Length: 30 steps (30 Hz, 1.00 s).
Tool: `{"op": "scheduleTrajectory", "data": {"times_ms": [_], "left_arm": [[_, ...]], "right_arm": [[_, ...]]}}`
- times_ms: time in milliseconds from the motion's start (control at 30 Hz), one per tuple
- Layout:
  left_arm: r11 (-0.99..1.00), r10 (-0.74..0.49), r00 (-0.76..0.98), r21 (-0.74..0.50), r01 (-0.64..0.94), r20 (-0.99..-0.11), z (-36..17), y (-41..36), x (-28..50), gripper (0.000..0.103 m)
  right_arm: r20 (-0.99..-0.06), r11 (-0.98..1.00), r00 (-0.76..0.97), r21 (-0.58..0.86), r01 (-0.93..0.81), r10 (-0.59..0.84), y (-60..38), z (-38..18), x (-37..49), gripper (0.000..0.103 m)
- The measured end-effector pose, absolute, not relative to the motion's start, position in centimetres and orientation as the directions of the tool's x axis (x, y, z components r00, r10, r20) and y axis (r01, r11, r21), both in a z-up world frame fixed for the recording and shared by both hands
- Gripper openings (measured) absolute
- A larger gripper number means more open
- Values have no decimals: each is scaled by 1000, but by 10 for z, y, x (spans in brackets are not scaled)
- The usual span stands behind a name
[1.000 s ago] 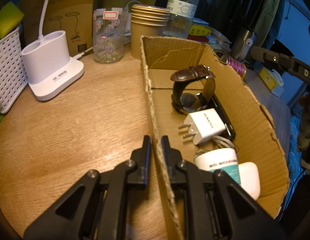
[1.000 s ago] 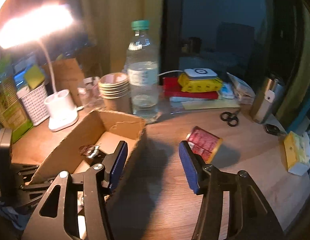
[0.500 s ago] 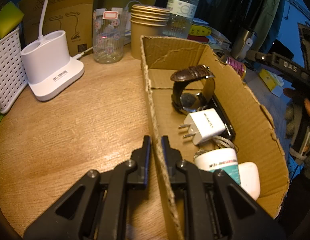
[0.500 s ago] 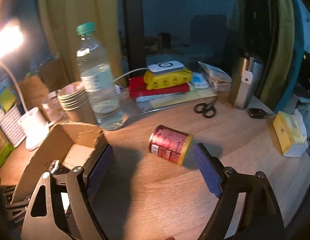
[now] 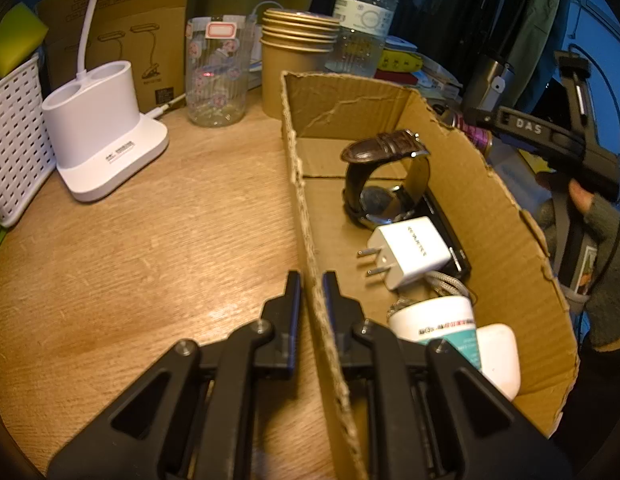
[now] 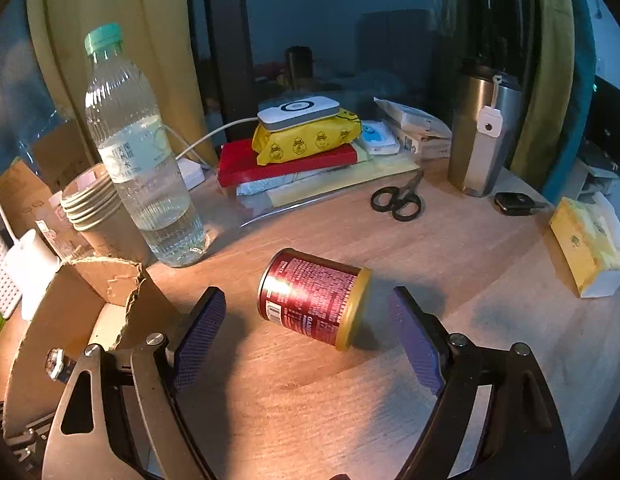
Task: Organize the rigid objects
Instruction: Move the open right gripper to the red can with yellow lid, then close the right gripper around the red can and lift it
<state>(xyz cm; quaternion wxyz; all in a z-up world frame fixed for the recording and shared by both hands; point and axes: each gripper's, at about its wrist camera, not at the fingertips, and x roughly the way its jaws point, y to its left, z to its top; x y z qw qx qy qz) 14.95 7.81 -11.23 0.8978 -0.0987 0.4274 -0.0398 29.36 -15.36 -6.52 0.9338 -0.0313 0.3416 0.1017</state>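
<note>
A round wooden table (image 6: 449,280) with a fine grain fills this dim room, lit warm from one side.

The left gripper (image 5: 310,280) is clamped tight on the thin, ragged side wall of a brown cardboard box (image 5: 489,208), one black finger on each side of the wall. The box has rough, torn edges. Inside it, closest to the fingers, stands a small white round jar (image 5: 437,318) with a teal band, and a smooth white rounded case (image 5: 499,354) lies just beside it. A bit further in lies a white square plug (image 5: 409,250) with two metal prongs, then a watch (image 5: 383,180) with a dark brown leather strap curled in a loop.

The right gripper (image 6: 306,316) has its jaws spread wide, with bumpy blue pads (image 6: 200,332). A short red can (image 6: 313,300) with a gold rim lies on its side on the table between the pads, and neither pad touches it. It sits just outside the box.

Further back stand a clear ribbed plastic water bottle (image 6: 142,160) with a green cap, a stack of tan paper cups (image 6: 94,208), black scissors (image 6: 397,200) and a shiny steel tumbler (image 6: 481,136). On the box's other side sit a white lamp base (image 5: 102,132) and a white woven basket (image 5: 14,140).
</note>
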Motion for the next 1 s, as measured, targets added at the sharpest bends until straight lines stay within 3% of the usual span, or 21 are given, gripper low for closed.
{"op": "scheduleTrajectory", "data": {"times_ms": [867,1000], "left_arm": [[977,-156,632,-211,-13,-760,-112,78,150,12],[977,-156,632,-211,-13,-760,-112,78,150,12]], "right_arm": [[-669,986,737,-43,-163,93,-144,-88,321,86],[-670,987,737,-42,-158,90,-146,-89,323,81]]}}
